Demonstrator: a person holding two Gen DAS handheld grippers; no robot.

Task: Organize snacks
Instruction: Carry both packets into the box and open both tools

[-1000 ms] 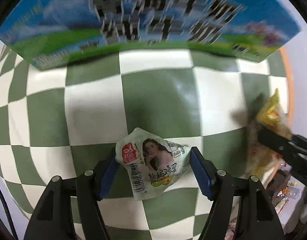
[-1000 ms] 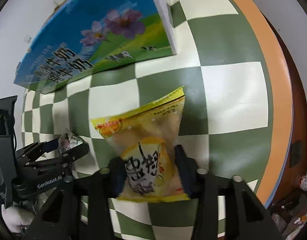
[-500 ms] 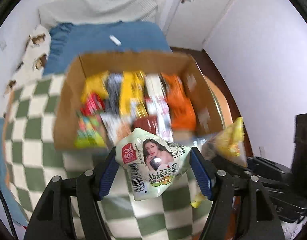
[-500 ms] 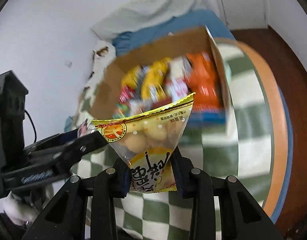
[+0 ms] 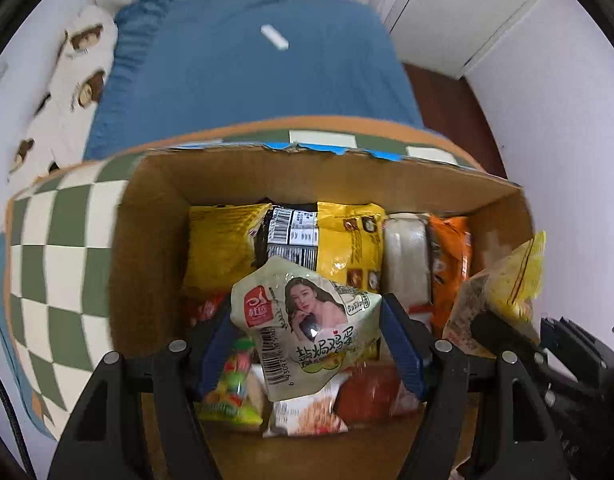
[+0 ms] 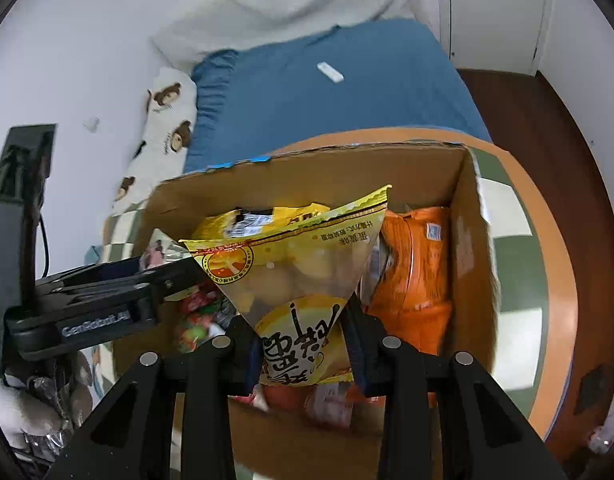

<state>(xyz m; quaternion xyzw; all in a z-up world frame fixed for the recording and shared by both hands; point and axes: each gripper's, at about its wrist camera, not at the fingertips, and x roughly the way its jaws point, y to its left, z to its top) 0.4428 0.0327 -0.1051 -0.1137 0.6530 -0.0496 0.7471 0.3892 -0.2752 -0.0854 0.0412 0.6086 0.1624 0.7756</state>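
Left wrist view: left gripper clamped on pale green egg packet, right gripper clamped on yellow snack bag, both above cardboard box; best lowered into free gaps before release.

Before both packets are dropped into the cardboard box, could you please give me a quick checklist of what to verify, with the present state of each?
1. Left gripper holds the pale green packet: ok.
2. Right gripper holds the yellow packet: ok.
3. Both packets are over the open cardboard box: ok.
4. Grippers apart from each other: ok, though close.
5. Free space under the packets: not ok, snacks already fill the box.
6. Box steady on the checkered table: cannot tell.
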